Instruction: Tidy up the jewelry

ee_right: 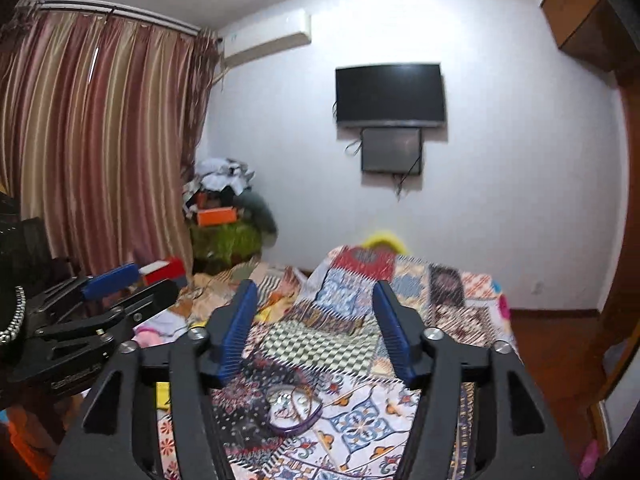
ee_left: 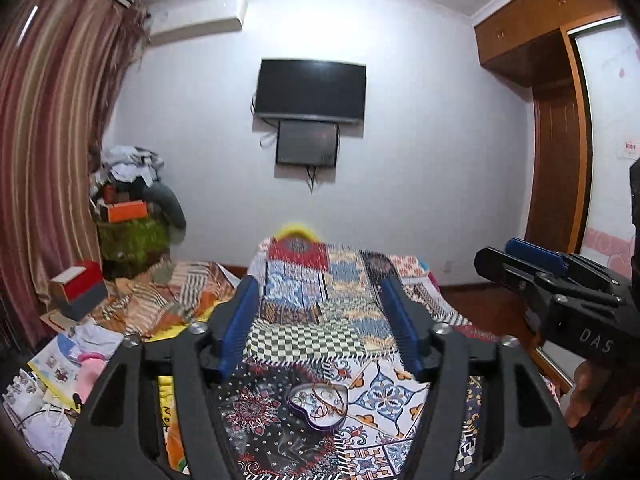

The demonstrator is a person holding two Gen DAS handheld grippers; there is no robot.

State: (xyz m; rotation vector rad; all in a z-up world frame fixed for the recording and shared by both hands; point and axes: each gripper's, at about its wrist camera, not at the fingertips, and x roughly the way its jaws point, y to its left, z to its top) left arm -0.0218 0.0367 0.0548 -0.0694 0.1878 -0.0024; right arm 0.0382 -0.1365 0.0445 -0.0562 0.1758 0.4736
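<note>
so both grippers are hovering above the bed with nothing in them. the left gripper (ee_left: 322, 292) has its blue-padded fingers spread wide apart, and the right gripper (ee_right: 316, 292) is spread wide too, empty as well. they sit side by side, each one showing at the edge of the other's view, both aimed out along the bed rather than down at anything, so my guess is this is a pause between moves and not a reach

the thing that matters is the heart-shaped tin (ee_left: 317, 407), purple rim, lying open on the patchwork bedspread (ee_left: 384, 396) just under and between the left fingers. there's already jewelry in it: a thin reddish-brown loop, bangle or cord (ee_left: 326, 400), leaning across it, plus some smaller bits i can't make out. from the right wrist the same tin (ee_right: 294, 410) is blurrier, low between the fingers. it sits flat near the bed's near end, probably so either gripper can drop stuff in

counts: one tin, one clear loop in it, two grippers. i don't see any loose jewelry on the bedspread, though that busy pattern could easily hide a small piece, so it may be mostly done
</note>
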